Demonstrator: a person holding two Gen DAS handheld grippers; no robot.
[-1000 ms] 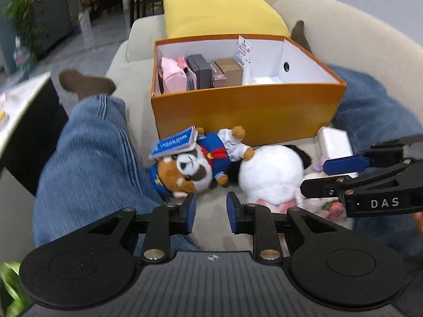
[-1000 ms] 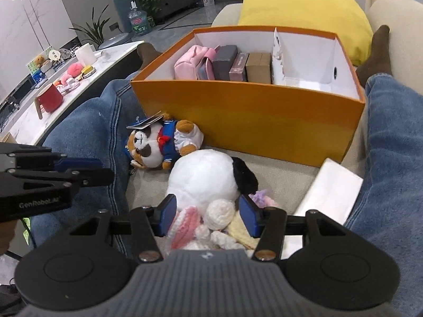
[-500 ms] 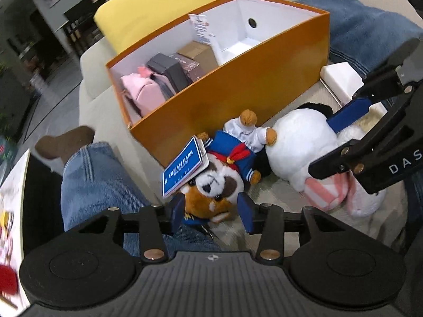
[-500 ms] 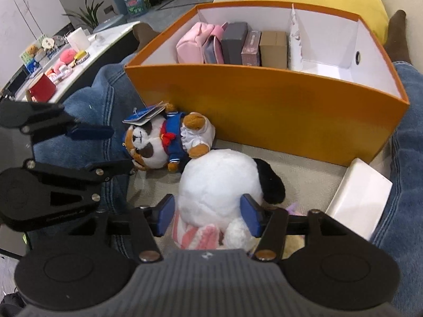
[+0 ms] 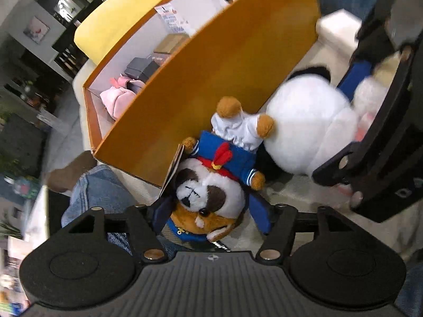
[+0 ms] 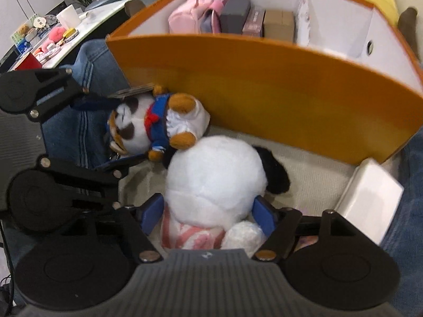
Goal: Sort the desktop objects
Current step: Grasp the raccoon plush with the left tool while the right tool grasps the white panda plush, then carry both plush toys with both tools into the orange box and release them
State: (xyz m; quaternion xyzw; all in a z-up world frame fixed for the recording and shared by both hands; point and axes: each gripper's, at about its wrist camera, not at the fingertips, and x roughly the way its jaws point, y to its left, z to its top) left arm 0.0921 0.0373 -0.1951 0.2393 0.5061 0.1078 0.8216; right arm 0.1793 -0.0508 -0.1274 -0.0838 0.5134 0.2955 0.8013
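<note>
A raccoon plush in a blue sailor suit (image 5: 211, 185) lies on the sofa against the orange box (image 5: 216, 79). My left gripper (image 5: 211, 219) is open, its blue pads on either side of the raccoon's head. A white plush with black ears (image 6: 214, 179) lies beside it. My right gripper (image 6: 208, 214) is open with its pads on either side of the white plush's lower body. The raccoon also shows in the right wrist view (image 6: 156, 124), and the white plush in the left wrist view (image 5: 309, 126).
The orange box (image 6: 264, 84) holds a pink pouch (image 6: 190, 18) and small boxes (image 6: 253, 21) in its left compartment. A white packet (image 6: 370, 198) lies at right. Jeans-clad legs (image 6: 79, 121) flank the toys. A yellow cushion (image 5: 132, 18) sits behind the box.
Both grippers have moved forward and down. The left one widened and now straddles the raccoon's head. The right one now straddles the white plush.
</note>
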